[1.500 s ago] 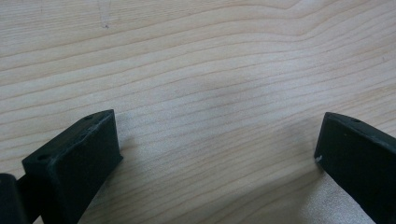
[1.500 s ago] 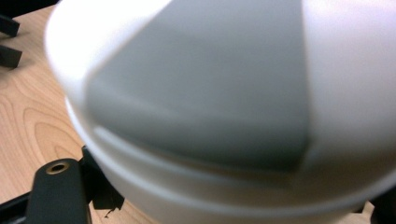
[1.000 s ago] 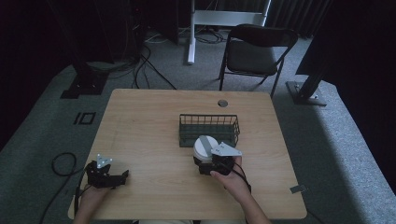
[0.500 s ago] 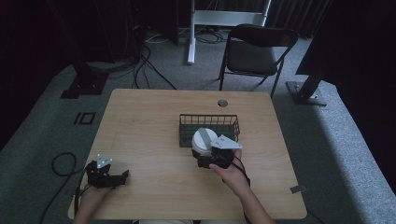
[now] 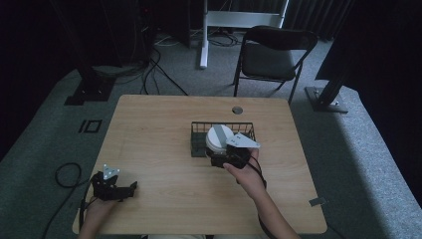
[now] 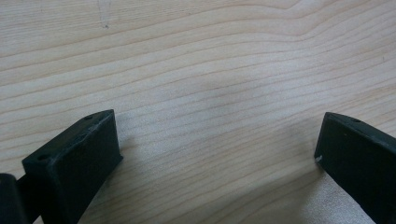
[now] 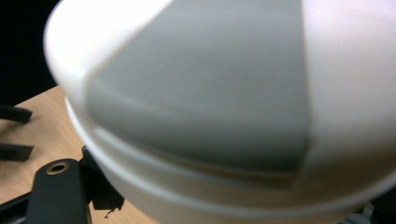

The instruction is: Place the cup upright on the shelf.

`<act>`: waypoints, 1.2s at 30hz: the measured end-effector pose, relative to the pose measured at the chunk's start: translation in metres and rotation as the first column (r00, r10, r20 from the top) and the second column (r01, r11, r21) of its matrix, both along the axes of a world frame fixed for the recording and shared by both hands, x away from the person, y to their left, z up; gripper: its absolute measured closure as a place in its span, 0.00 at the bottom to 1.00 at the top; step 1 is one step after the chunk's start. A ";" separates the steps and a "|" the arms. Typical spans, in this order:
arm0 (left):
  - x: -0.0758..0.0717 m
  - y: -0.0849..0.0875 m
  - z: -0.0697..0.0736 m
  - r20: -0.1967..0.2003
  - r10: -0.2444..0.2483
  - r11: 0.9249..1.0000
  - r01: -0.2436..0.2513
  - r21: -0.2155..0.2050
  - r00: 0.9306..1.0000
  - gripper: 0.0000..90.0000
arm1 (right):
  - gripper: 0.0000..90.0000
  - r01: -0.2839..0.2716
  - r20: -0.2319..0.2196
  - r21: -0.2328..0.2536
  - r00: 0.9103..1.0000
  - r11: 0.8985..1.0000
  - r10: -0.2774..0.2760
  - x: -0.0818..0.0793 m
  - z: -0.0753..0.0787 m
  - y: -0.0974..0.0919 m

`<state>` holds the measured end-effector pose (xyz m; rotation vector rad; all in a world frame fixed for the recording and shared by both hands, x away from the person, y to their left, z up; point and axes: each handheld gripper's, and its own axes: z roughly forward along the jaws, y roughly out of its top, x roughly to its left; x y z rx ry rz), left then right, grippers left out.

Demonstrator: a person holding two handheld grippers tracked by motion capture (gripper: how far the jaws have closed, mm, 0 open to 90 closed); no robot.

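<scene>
A white bowl (image 5: 218, 137), tipped up on edge, overlaps the front middle of a dark wire basket (image 5: 199, 130) at the centre right of the table. My right gripper (image 5: 222, 153) is shut on the bowl's near rim, with the grey plate above the hand. In the right gripper view the bowl (image 7: 224, 102) looms close and blurred, and one black jaw sits at the lower left beneath it. I cannot tell whether the bowl touches the basket. My left gripper (image 5: 130, 187) rests at the table's near left, open, its jaws wide apart over bare wood (image 6: 215, 149).
The wooden table (image 5: 154, 129) has a round cable hole (image 5: 237, 110) near its far edge. A black folding chair (image 5: 271, 52) stands beyond the table. Cables trail on the grey carpet to the left (image 5: 64, 174).
My right gripper has carried the white bowl away from the person, up onto the basket's front. The left gripper has stayed put.
</scene>
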<state>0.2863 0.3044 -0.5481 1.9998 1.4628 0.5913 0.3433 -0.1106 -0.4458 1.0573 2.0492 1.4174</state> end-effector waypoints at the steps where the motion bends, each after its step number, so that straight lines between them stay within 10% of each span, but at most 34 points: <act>1: 0.000 0.000 0.000 0.000 0.000 1.000 0.000 0.000 1.000 0.00 | 0.20 0.003 0.003 0.003 1.000 1.000 -0.003 0.002 0.002 0.000; 18: 0.000 0.000 0.000 0.000 0.001 1.000 -0.001 -0.001 1.000 0.00 | 0.20 0.145 0.021 0.040 0.989 0.989 -0.146 0.035 0.021 -0.014; 36: 0.000 0.000 0.000 -0.001 0.000 1.000 0.000 -0.001 1.000 0.00 | 0.20 0.263 -0.010 -0.056 0.964 0.963 -0.264 0.067 0.011 -0.011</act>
